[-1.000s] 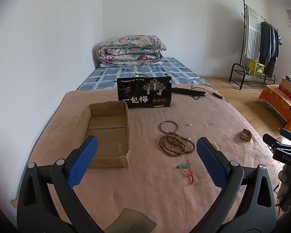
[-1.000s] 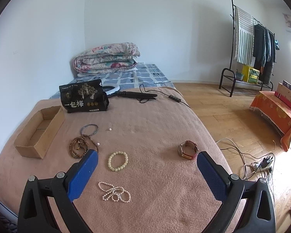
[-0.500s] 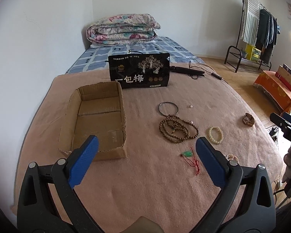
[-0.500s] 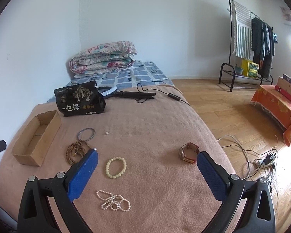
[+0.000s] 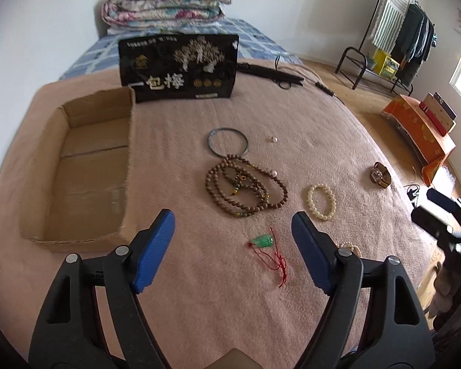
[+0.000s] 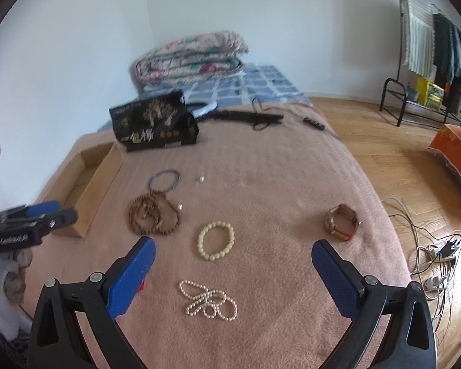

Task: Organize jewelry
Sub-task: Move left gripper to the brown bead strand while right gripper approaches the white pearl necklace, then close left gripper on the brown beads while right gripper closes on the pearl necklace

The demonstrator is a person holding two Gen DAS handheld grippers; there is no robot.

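Observation:
Jewelry lies on a pink blanket (image 5: 199, 292). A green pendant on red cord (image 5: 263, 241) lies just ahead of my open, empty left gripper (image 5: 233, 236). Beyond it are brown prayer beads (image 5: 246, 184), a thin bangle (image 5: 227, 140) and a cream bead bracelet (image 5: 321, 201). An open cardboard box (image 5: 76, 166) stands to the left. My right gripper (image 6: 230, 261) is open and empty above the blanket, over the cream bracelet (image 6: 215, 240) and a pearl necklace (image 6: 209, 304). A watch (image 6: 341, 222) lies to its right.
A black printed bag (image 5: 179, 67) stands behind the box. Two small loose pearls (image 5: 273, 139) lie near the bangle. A folded quilt (image 5: 166, 3), a black cable and device (image 5: 270, 73), a clothes rack (image 6: 427, 61) and floor cables (image 6: 433, 255) are further off.
Both grippers have moved forward and lower toward the blanket. The left one now hovers close to the green pendant; the right one is nearer the cream bracelet and pearls. Both stay open.

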